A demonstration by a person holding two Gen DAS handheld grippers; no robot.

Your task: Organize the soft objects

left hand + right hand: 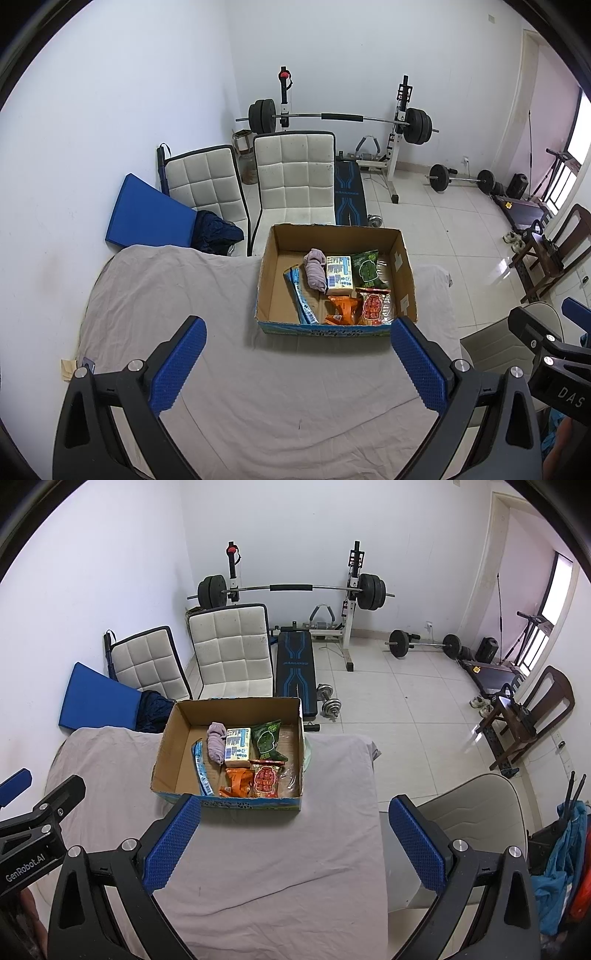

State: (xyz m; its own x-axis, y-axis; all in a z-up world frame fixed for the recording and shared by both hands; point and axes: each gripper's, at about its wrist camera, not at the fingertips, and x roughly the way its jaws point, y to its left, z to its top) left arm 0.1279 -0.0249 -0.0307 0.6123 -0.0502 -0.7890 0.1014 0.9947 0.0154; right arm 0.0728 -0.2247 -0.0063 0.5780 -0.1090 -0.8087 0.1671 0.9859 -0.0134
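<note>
Cardboard box (334,236) of soft things lies ahead on the desk (258,387), nearer the left hand-held gripper (299,365); both it and the right hand-held gripper (295,845) gape empty.

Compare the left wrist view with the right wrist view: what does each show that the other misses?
Only the left wrist view shows the brown jar behind the white chairs. Only the right wrist view shows the pair of dumbbells beside the bench and the blue bag at far right. Both show the open cardboard box on the grey sheet, holding the rolled lilac cloth and snack packets, with both grippers open and empty.
</note>
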